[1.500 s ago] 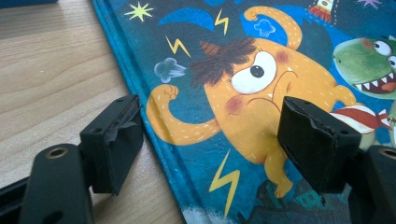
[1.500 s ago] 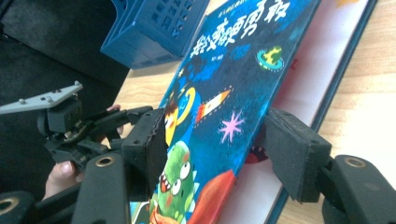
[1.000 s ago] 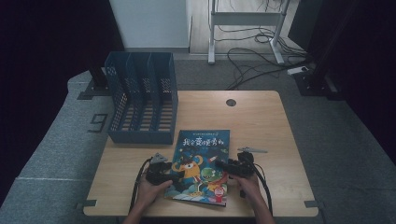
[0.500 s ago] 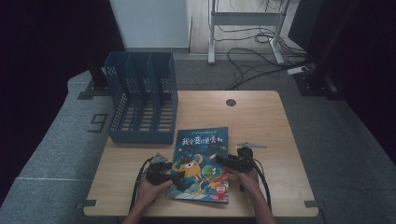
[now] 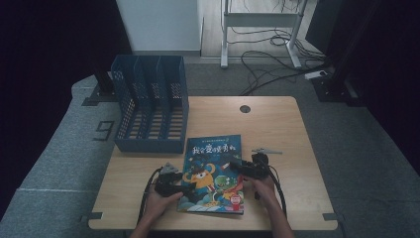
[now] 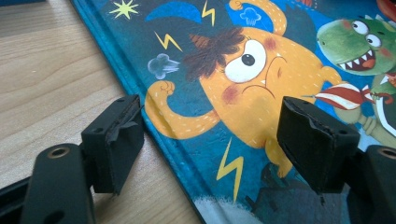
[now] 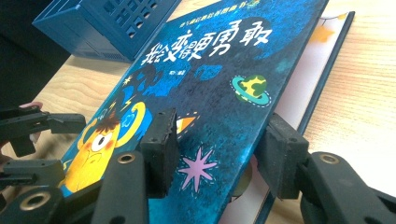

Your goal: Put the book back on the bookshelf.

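Book point(image 5: 214, 172) lies flat on the table point(image 5: 287, 129), at 5 o'clock from the blue rack point(image 5: 151, 111). Right gripper point(image 5: 236, 163) has just been closing: jaws straddle the lifted front cover at its free edge; firm pinch not confirmed. Left gripper point(image 5: 190, 187) is released, jaws astride the spine edge.

Advice: lift cover slowly, left steadying the spine.

Unclear: pad contact under the cover; inner pages barely visible.

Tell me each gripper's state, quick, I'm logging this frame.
Left gripper: open, astride the book edge, gripping nothing.
Right gripper: open, jaws have just been closing, the book's lifted cover between them.
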A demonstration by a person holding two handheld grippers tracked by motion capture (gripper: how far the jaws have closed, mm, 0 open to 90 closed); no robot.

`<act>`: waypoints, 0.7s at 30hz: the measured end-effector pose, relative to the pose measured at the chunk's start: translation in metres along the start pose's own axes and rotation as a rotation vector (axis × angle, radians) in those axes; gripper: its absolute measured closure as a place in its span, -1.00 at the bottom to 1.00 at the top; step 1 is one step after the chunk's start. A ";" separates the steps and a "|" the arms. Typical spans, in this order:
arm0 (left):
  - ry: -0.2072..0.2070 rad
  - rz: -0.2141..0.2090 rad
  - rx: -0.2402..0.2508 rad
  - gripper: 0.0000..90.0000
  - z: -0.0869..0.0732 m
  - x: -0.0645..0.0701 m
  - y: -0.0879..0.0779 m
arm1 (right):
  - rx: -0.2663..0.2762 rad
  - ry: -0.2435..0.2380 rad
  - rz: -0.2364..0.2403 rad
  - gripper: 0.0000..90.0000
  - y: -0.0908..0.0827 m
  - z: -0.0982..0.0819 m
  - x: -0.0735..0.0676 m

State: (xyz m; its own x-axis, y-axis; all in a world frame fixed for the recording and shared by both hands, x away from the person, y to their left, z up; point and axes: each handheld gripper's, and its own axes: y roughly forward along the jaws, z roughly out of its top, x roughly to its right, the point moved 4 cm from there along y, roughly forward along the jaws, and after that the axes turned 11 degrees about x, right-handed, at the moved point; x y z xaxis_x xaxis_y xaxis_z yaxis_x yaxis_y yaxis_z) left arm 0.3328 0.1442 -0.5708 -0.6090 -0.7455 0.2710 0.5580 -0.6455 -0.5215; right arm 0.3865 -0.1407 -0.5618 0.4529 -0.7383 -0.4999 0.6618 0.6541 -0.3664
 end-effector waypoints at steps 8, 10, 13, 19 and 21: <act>-0.003 -0.003 0.000 -0.50 0.000 0.000 0.000 | -0.015 0.021 0.016 0.19 0.002 0.002 0.004; -0.001 -0.002 0.000 -0.50 0.000 0.000 0.000 | -0.008 0.031 0.028 0.24 0.000 0.004 0.003; -0.001 -0.003 -0.001 -0.51 0.000 0.000 0.000 | -0.004 0.035 0.030 0.26 -0.001 0.005 0.003; -0.002 -0.003 -0.002 -0.52 0.000 0.000 0.000 | 0.009 0.058 0.055 0.35 -0.005 0.007 0.004; -0.005 -0.008 -0.003 -0.52 0.000 0.000 0.000 | 0.015 0.059 0.066 0.38 -0.006 0.009 0.003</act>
State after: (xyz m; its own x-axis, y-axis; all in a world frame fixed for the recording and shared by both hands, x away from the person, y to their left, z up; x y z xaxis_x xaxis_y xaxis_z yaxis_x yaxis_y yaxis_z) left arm 0.3325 0.1440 -0.5705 -0.6101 -0.7415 0.2793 0.5518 -0.6506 -0.5218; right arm 0.3886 -0.1483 -0.5541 0.4602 -0.6822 -0.5683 0.6404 0.6983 -0.3197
